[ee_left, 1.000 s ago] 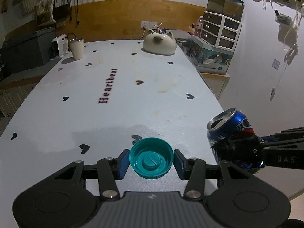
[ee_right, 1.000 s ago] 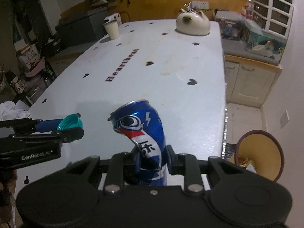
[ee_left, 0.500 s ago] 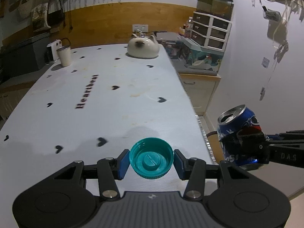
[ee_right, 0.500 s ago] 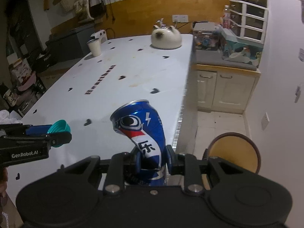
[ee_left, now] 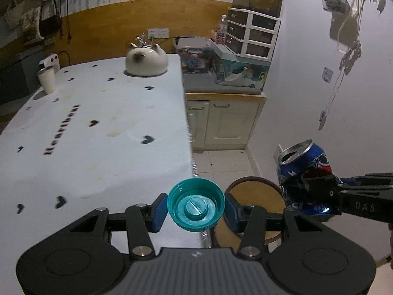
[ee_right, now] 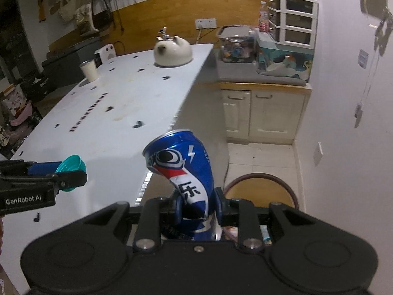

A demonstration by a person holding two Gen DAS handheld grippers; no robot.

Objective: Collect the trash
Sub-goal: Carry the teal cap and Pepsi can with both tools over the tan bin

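The left hand-held gripper (ee_left: 196,208) has its blue pads pressed on either side of a teal bottle cap (ee_left: 196,205), held open side up so the inner plug shows. The cap hangs over the near right edge of the table (ee_left: 103,132), partly above the floor

The right hand-held gripper (ee_right: 198,209) is clamped tight on a dented blue soda can (ee_right: 183,172), pinching its lower body so the can tilts left with its opened top uppermost. In the left wrist view the can (ee_left: 307,172) sits off to the right of the table, clear of it, above a round brown-rimmed bin (ee_left: 255,194) standing on the tiled floor

At the far end of the table rest a white cat-shaped kettle (ee_left: 147,60) and a pale cup (ee_left: 46,78), well apart from both grippers
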